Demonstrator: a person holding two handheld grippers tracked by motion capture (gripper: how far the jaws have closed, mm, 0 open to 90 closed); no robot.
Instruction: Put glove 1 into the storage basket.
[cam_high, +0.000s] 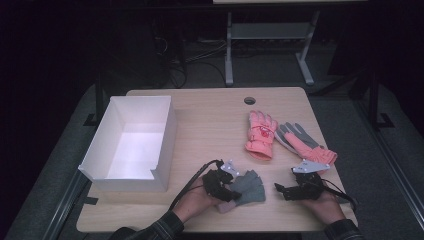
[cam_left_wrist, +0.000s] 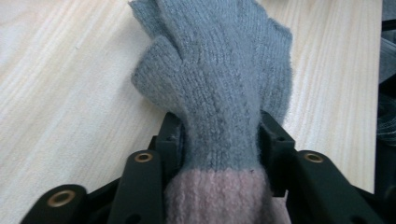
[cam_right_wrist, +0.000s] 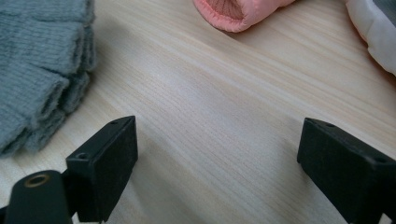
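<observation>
A grey knit glove (cam_high: 248, 187) with a pale pink cuff lies near the table's front edge, fingers pointing away from me. My left gripper (cam_high: 229, 192) has its jaws on either side of the glove (cam_left_wrist: 219, 84) just above the cuff, and the pads press into the wool. The left gripper (cam_left_wrist: 219, 140) is shut on it. To the right, my right gripper (cam_high: 281, 189) rests low over bare wood and points left toward the glove. In the right gripper view, that gripper (cam_right_wrist: 215, 154) stands open with nothing between its jaws, and the grey glove (cam_right_wrist: 37, 70) lies at the upper left.
An open white box (cam_high: 167, 135) stands at the table's left. A pink ski glove (cam_high: 261, 135) and a second one showing its grey palm (cam_high: 305, 142) lie at the right, beyond the right gripper. A cable hole (cam_high: 249, 100) sits near the far edge.
</observation>
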